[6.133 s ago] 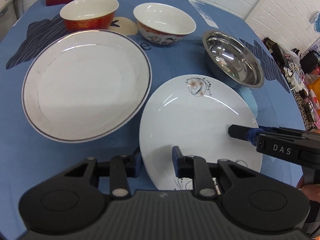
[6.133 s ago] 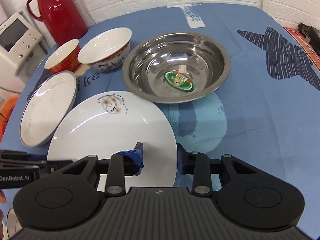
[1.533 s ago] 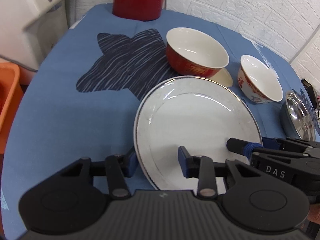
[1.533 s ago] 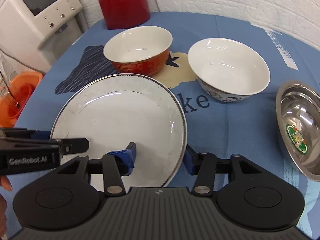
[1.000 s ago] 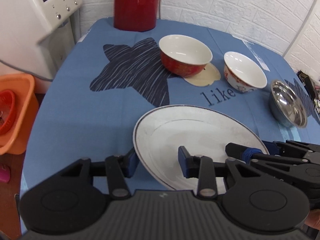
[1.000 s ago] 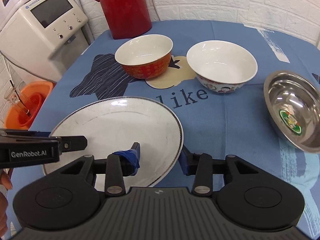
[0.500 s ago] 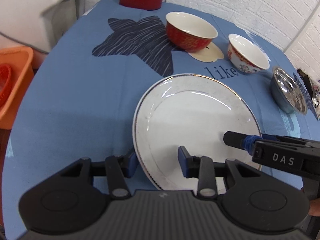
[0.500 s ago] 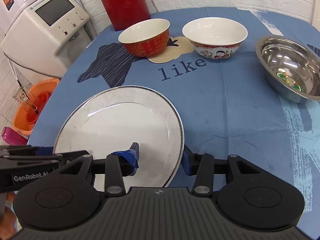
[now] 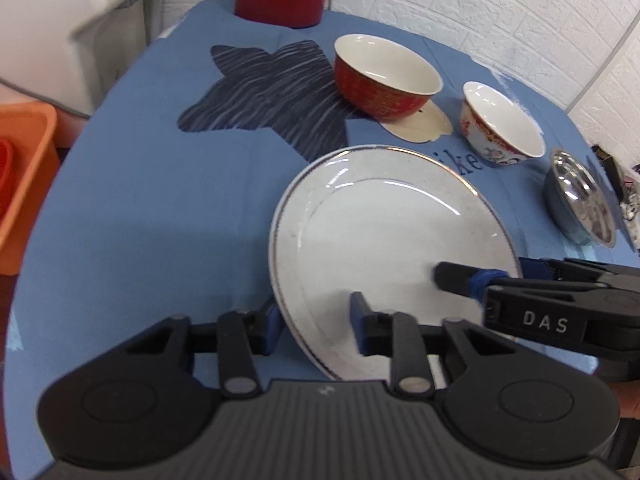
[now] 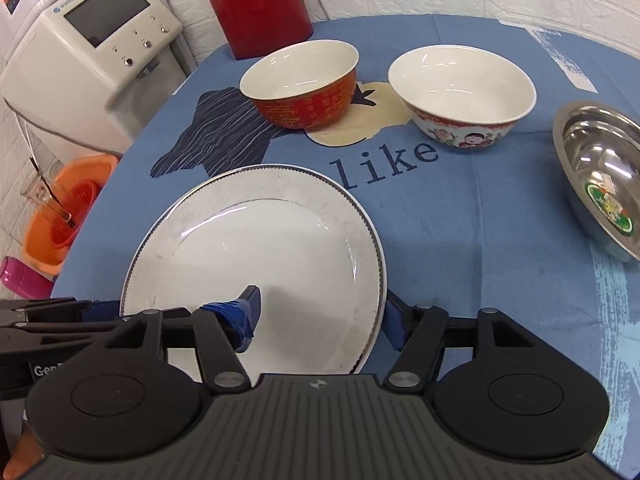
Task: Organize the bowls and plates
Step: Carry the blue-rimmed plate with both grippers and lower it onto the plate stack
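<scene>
A white plate (image 9: 392, 240) with a thin dark rim lies low on the blue tablecloth, in front of the bowls. My left gripper (image 9: 316, 320) straddles its left rim, one finger outside and one on the inner face, jaws closing on it. My right gripper (image 10: 320, 316) straddles the plate's (image 10: 256, 248) right rim. Its jaws are opening and the outer finger (image 10: 394, 320) stands just off the edge. Behind the plate stand a red bowl (image 10: 304, 84), a white flowered bowl (image 10: 460, 96) and a steel bowl (image 10: 604, 176).
A red thermos (image 10: 256, 0) stands at the table's far edge. A white appliance (image 10: 88, 48) and an orange basket (image 10: 68, 208) sit off the table to the left. Bare blue cloth (image 9: 168, 208) lies left of the plate.
The plate, carried in both grippers, has come down closer to the cloth and the bowls. The right gripper's fingers have spread wider; the left gripper's gap looks unchanged.
</scene>
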A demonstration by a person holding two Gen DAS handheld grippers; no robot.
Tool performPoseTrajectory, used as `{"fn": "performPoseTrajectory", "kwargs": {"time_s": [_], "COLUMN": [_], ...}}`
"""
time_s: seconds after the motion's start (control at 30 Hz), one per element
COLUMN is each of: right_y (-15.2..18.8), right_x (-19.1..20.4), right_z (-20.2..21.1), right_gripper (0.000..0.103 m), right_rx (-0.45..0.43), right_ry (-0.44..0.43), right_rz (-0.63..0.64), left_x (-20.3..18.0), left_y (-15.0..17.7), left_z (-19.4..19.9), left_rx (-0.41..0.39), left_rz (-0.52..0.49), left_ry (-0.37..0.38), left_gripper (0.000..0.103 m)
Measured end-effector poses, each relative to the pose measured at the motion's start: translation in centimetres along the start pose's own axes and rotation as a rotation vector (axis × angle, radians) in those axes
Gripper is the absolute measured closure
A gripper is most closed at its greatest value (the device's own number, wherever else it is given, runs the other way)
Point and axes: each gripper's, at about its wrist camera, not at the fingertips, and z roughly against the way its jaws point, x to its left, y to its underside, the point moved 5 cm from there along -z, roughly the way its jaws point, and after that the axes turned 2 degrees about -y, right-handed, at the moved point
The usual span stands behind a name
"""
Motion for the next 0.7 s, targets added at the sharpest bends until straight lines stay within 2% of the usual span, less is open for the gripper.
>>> {"fn": "performPoseTrajectory", "kwargs": {"time_s": [0.03, 0.1, 0.17, 0.23, 0.47, 0.7], "right_y": [0.0, 0.1, 0.2, 0.3, 0.4, 2.2], "right_x": [0.1, 0.0, -0.5, -0.8, -0.3, 0.0], "right_z": [0.0, 0.1, 0.2, 0.3, 1.5, 3.5], "right_gripper": [0.053, 0.061, 0.081, 0.085, 0.086, 0.085], "right_rx": [0.000, -0.015, -0.049, -0.073, -0.115, -0.156], "right_ry": [0.008, 0.036, 0.047, 0.043, 0.041, 0.043], "right_rz": [0.013, 0.035, 0.043, 0.042, 0.085, 0.121], "left_x": [0.2, 0.4, 0.3, 0.2, -0.6, -1.8], "left_y": [0.0, -0.2, -0.2, -0.2, -0.3, 1.9], "left_z": [0.0, 0.0, 0.1, 0.4, 2.4, 5.0], "left_rx": [-0.002, -0.002, -0.005, -0.015, -0.059, -0.101], "left_rz": [0.011, 0.018, 0.006, -0.001, -0.037, -0.075], "left_ry": [-0.001, 0.002, 0.000, -0.003, -0.021, -0.037], "left_gripper": [0.086, 0.087, 0.087, 0.087, 0.087, 0.087]}}
